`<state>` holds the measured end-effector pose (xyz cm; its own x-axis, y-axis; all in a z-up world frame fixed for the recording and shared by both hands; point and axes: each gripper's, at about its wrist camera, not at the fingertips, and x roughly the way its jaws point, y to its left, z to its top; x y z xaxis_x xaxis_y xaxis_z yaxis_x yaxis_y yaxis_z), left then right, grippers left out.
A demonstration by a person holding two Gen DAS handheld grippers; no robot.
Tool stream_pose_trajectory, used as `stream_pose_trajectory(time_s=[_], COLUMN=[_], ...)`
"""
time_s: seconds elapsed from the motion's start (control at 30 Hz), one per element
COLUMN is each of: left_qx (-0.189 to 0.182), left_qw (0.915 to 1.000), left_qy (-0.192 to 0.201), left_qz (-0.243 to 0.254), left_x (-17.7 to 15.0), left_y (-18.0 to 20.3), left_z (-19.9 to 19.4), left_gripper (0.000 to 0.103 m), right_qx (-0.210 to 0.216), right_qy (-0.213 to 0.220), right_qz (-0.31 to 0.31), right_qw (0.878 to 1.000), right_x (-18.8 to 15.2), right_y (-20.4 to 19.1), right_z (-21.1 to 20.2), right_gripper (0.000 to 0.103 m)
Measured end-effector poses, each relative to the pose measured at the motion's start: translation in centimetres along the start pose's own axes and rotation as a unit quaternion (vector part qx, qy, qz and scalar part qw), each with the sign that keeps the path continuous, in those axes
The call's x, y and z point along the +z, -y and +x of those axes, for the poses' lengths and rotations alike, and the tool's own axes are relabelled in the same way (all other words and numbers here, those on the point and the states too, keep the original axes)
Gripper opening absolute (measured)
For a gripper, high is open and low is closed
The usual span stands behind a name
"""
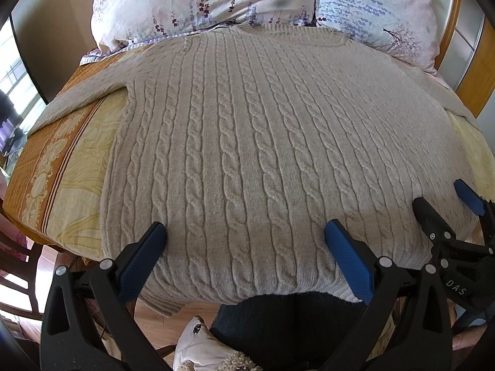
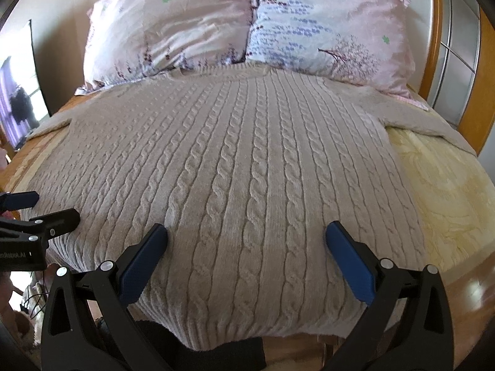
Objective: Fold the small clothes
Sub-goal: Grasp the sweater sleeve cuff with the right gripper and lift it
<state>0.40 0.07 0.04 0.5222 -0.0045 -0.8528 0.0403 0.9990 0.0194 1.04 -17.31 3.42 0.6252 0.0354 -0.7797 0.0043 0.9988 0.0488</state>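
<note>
A beige cable-knit sweater [image 1: 247,142] lies flat and spread out on the table, collar at the far side, hem hanging over the near edge; it also shows in the right wrist view [image 2: 241,167]. One sleeve [image 1: 80,99] stretches out to the left, the other [image 2: 433,120] to the right. My left gripper [image 1: 246,238] is open, hovering over the hem left of centre. My right gripper [image 2: 246,238] is open over the hem right of centre; it also shows in the left wrist view [image 1: 445,204]. Neither holds anything.
The table carries a yellow and orange patterned cloth [image 1: 62,167]. Two floral pillows [image 1: 198,6] [image 2: 328,31] lie at the far edge behind the collar. A wooden frame [image 2: 476,92] stands at right. A chair [image 1: 18,266] stands at the near left.
</note>
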Motion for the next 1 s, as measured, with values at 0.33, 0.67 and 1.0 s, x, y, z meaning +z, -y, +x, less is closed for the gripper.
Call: stream_pose_trajectory(time_s=[0.33, 0.67, 1.0], left_qx=[-0.026, -0.045, -0.046], left_qw=[0.9983, 0.9917, 0.9902], left_qy=[0.049, 0.114, 0.123], left_qz=[0.014, 0.037, 0.047], left_x=[2.2, 6.5, 11.4], left_y=[-0.5, -0.9, -1.9], left_z=[0.0, 0.2, 0.8], left_gripper=[0.101, 0.101, 0.101], right_qx=[0.037, 0.008, -0.034], right_qy=[0.035, 0.019, 0.01], right_qz=[0.149, 0.452, 0.561], right_qw=[0.987, 0.892, 0.827], right_x=[5.8, 10.0, 9.9], right_y=[9.4, 28.5, 35.8], right_z=[-0.2, 3.5, 7.1], right_gripper=[0.102, 0.066, 0.04])
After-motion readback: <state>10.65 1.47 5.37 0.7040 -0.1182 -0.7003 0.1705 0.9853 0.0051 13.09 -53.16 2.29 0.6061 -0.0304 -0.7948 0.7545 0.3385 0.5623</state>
